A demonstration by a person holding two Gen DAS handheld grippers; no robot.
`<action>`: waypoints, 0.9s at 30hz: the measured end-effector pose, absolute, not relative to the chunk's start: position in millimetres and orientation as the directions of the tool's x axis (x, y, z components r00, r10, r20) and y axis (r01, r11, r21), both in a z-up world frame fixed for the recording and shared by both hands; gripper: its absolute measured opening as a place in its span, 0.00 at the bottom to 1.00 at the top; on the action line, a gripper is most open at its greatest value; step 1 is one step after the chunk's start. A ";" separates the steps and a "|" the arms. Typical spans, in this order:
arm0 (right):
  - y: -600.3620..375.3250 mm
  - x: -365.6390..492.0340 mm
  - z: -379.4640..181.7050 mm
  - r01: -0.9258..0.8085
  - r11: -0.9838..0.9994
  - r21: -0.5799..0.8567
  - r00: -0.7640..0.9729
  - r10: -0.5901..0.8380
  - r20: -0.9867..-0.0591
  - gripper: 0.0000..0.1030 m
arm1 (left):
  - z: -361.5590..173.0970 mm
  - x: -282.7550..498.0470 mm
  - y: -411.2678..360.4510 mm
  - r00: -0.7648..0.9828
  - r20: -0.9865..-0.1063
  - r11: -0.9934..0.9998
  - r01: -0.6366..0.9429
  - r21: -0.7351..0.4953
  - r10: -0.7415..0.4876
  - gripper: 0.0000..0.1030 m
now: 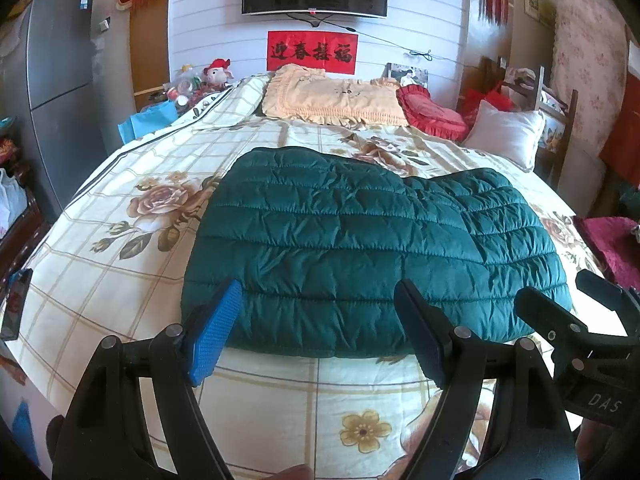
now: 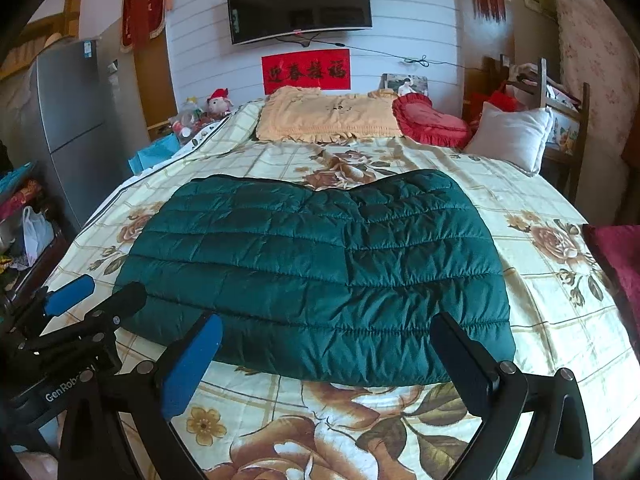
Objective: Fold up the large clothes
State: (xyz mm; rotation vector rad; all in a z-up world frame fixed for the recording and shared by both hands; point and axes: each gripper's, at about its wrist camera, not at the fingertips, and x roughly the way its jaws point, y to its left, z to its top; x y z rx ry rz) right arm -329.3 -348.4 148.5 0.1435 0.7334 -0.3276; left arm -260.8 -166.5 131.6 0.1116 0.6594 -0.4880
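Observation:
A dark green quilted jacket (image 1: 360, 232) (image 2: 312, 248) lies folded flat on the floral bed sheet (image 1: 120, 264) (image 2: 560, 288), its near hem facing both cameras. My left gripper (image 1: 318, 300) hovers open over the near hem, with nothing between its blue pads (image 1: 212, 336). My right gripper (image 2: 327, 322) stands wide open just before the hem's right half, and its pads (image 2: 188, 364) touch nothing. Each gripper shows in the other's view: the right gripper (image 1: 556, 290) beside the jacket's near right corner, the left gripper (image 2: 112, 286) at the near left corner.
Pillows (image 1: 332, 96) (image 2: 512, 136) and a red cushion (image 1: 432, 110) line the bed's head below a wall TV (image 2: 300, 0). A grey fridge (image 1: 60, 80) stands left, a wooden chair (image 2: 568, 120) right. A dark red cloth (image 2: 616, 256) lies at the right edge.

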 end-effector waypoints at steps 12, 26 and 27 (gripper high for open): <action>-352.3 -328.2 146.7 0.355 0.934 0.032 0.693 -0.240 -0.680 1.00 | 128.5 -257.6 -165.8 0.686 -0.614 0.888 0.457 -0.054 -0.390 0.77; -356.0 -324.5 142.7 0.357 0.932 0.052 0.688 -0.225 -0.690 1.00 | 125.4 -252.8 -167.4 0.687 -0.612 0.889 0.454 -0.060 -0.392 0.77; -356.4 -324.4 142.4 0.358 0.932 0.052 0.687 -0.225 -0.691 1.00 | 125.6 -252.8 -167.4 0.686 -0.612 0.888 0.456 -0.060 -0.394 0.77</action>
